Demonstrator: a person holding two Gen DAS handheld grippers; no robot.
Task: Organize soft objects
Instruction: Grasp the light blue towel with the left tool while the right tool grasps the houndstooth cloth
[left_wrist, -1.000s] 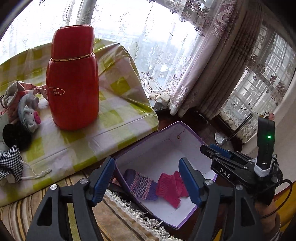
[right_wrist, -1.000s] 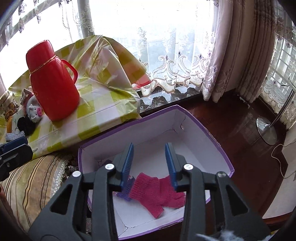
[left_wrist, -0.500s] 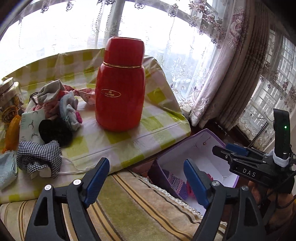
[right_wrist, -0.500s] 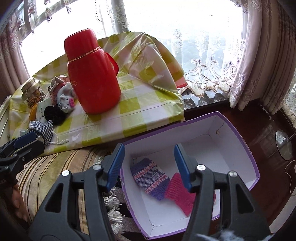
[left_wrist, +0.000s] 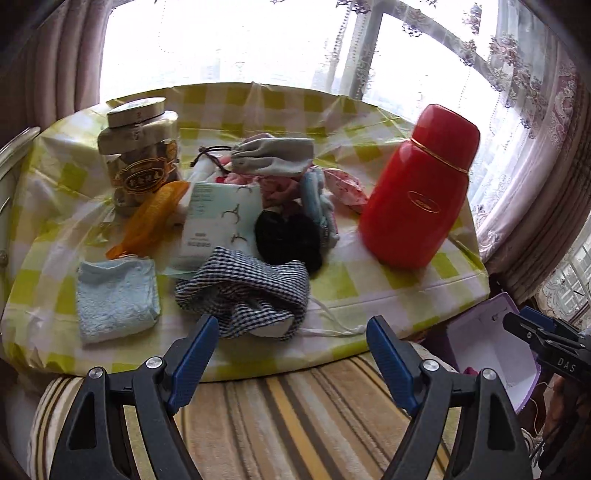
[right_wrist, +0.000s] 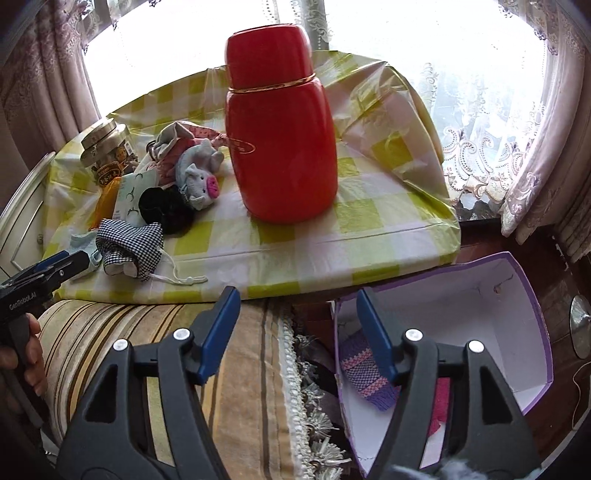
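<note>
Left wrist view looks down on a worktop (left_wrist: 369, 291) under a green-check cloth, with a striped cushion (left_wrist: 295, 417) in front of it. To the right and lower sits the purple box (right_wrist: 517, 295), white inside, already holding a striped sock (right_wrist: 364, 373) and something pink beside it. The biggest item on the cloth is a red flask (left_wrist: 417, 192), hard and probably heavy, standing just right of the soft heap; a lidded jar (left_wrist: 138, 155) stands at the far left. Neither belongs with the soft things, and I judge the flask the one to steer around on any carry toward the box.

The heap itself: a folded pale-blue towel (left_wrist: 114, 299), a black-and-white check pouch (left_wrist: 251, 291) nearest the front edge with a white cord trailing, a black fuzzy piece (left_wrist: 288, 236), a grey pouch (left_wrist: 273, 157), and a small plush pig (right_wrist: 199, 177). All should be light, limp and easy to pinch; the check pouch would take a grip on a bunched fold, though its cord may drag.

The left claw (left_wrist: 291, 354) stands wide apart and empty, just short of the check pouch. The right claw (right_wrist: 297, 328) has just been opening, nothing between its fingers, hovering between cushion and box
</note>
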